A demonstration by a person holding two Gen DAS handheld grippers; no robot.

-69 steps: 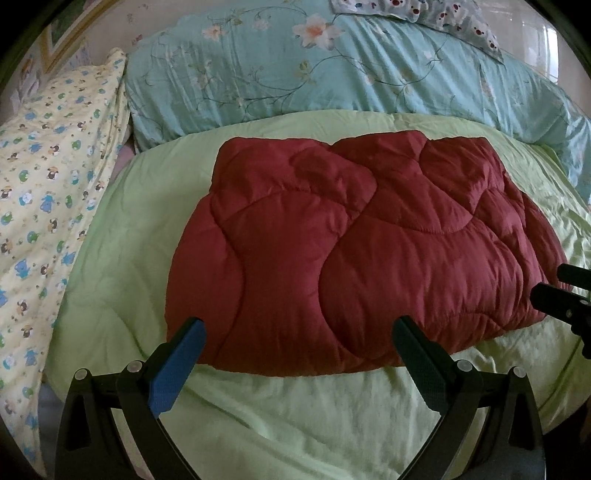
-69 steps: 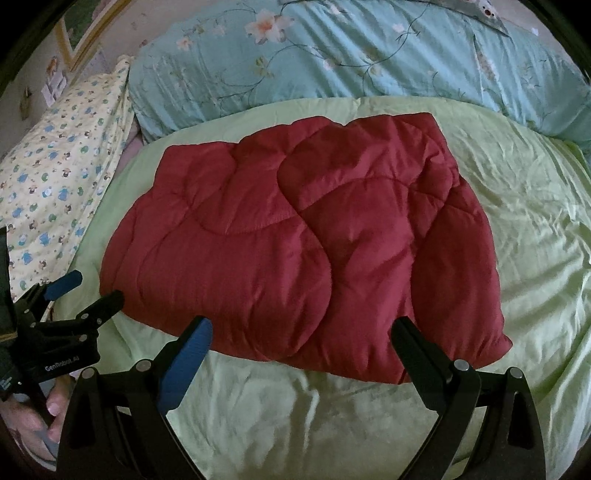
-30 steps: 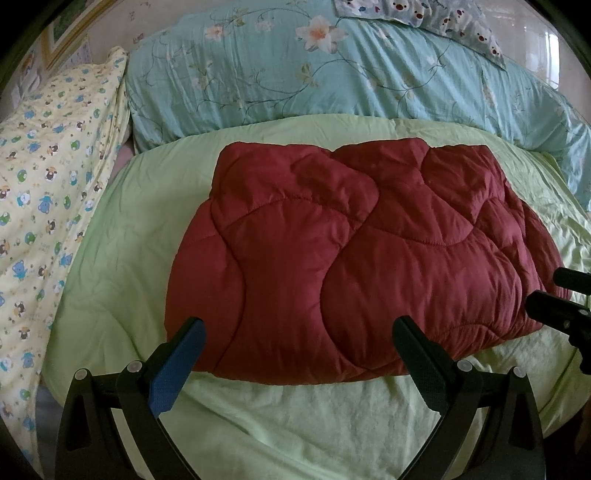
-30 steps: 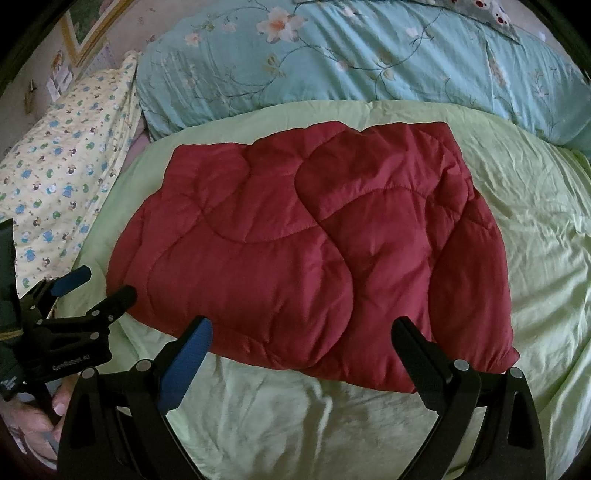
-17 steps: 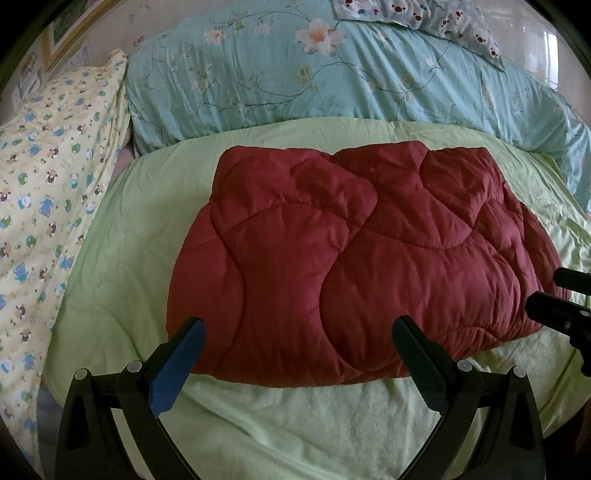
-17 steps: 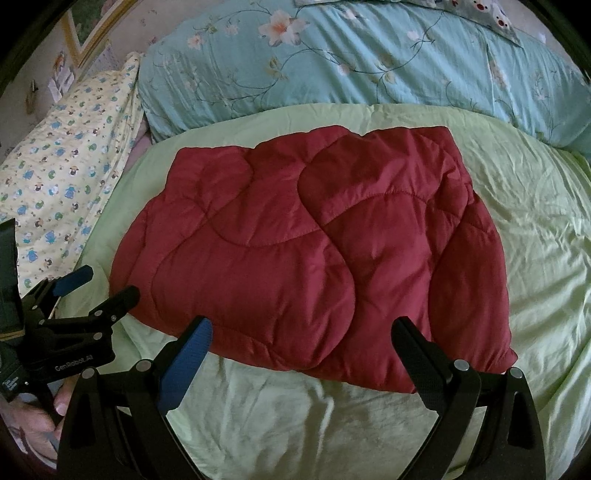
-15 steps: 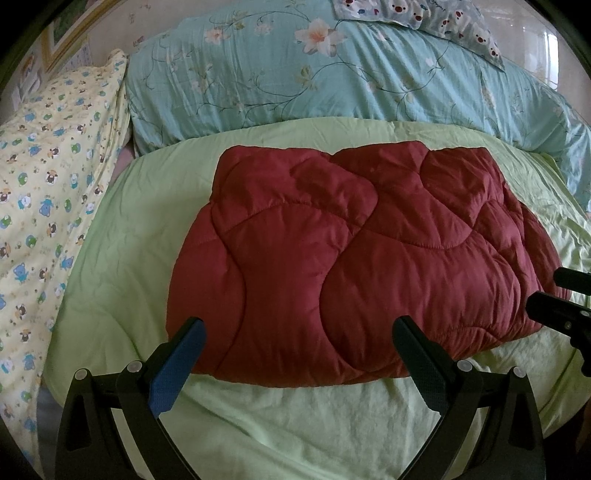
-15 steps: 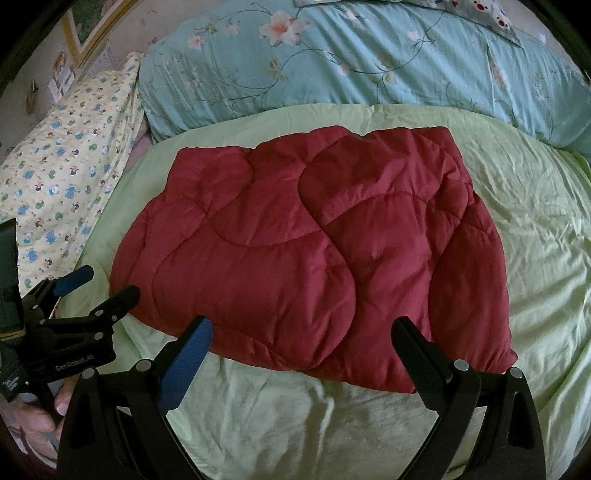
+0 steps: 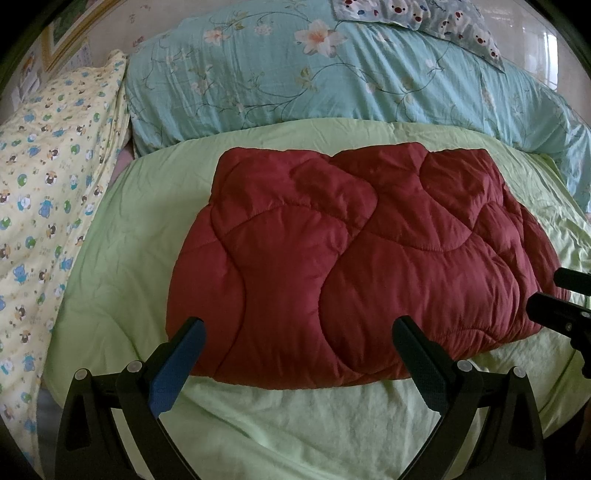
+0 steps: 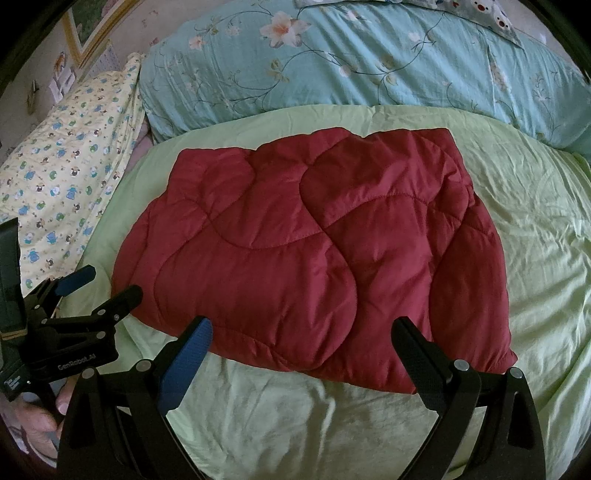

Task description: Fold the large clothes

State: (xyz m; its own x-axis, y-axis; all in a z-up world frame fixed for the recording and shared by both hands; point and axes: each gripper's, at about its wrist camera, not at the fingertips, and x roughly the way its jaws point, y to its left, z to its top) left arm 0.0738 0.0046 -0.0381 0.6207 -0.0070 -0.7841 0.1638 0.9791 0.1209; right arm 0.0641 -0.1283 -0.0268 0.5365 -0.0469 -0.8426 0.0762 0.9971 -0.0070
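Observation:
A dark red quilted garment (image 9: 351,266) lies folded into a thick rectangle on the light green bed sheet (image 9: 122,258); it also shows in the right wrist view (image 10: 314,258). My left gripper (image 9: 299,328) is open and empty, hovering just before the garment's near edge. My right gripper (image 10: 303,328) is open and empty, also just before the near edge, more to the right. The left gripper shows at the left edge of the right wrist view (image 10: 99,284), the right gripper at the right edge of the left wrist view (image 9: 557,295).
A blue floral duvet (image 9: 314,74) is piled along the far side of the bed. A yellow cartoon-print cover (image 9: 44,192) lies along the left. A bear-print pillow (image 9: 424,18) sits at the back. A framed picture (image 10: 88,29) hangs on the wall.
Both grippers have drawn back a little from the garment and stayed open. The garment has not moved.

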